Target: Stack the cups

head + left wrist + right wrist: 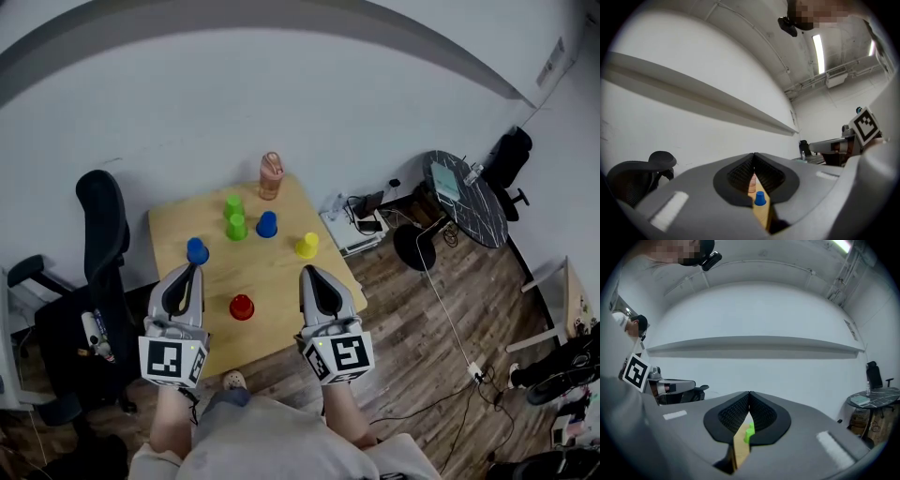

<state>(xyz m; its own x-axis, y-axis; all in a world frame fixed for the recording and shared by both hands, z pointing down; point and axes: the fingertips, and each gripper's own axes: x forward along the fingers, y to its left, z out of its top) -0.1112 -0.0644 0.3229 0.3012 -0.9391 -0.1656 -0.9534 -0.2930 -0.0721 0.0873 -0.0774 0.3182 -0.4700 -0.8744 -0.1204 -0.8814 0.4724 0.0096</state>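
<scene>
Several upturned cups stand apart on the small wooden table [281,281]: two green ones [234,216] close together, a blue one [267,224], another blue one [197,250], a yellow one [307,246] and a red one [242,307]. My left gripper [194,269] hovers over the table's near left part, shut and empty, just short of the left blue cup [760,199]. My right gripper [307,272] is shut and empty too, near the yellow cup. In the right gripper view only the green cups [749,432] show past the closed jaws.
A pinkish bottle [271,175] stands at the table's far edge. A black office chair [98,225] sits left of the table. To the right are a white box with cables [349,225] and a round dark table [464,197]. The white wall lies behind.
</scene>
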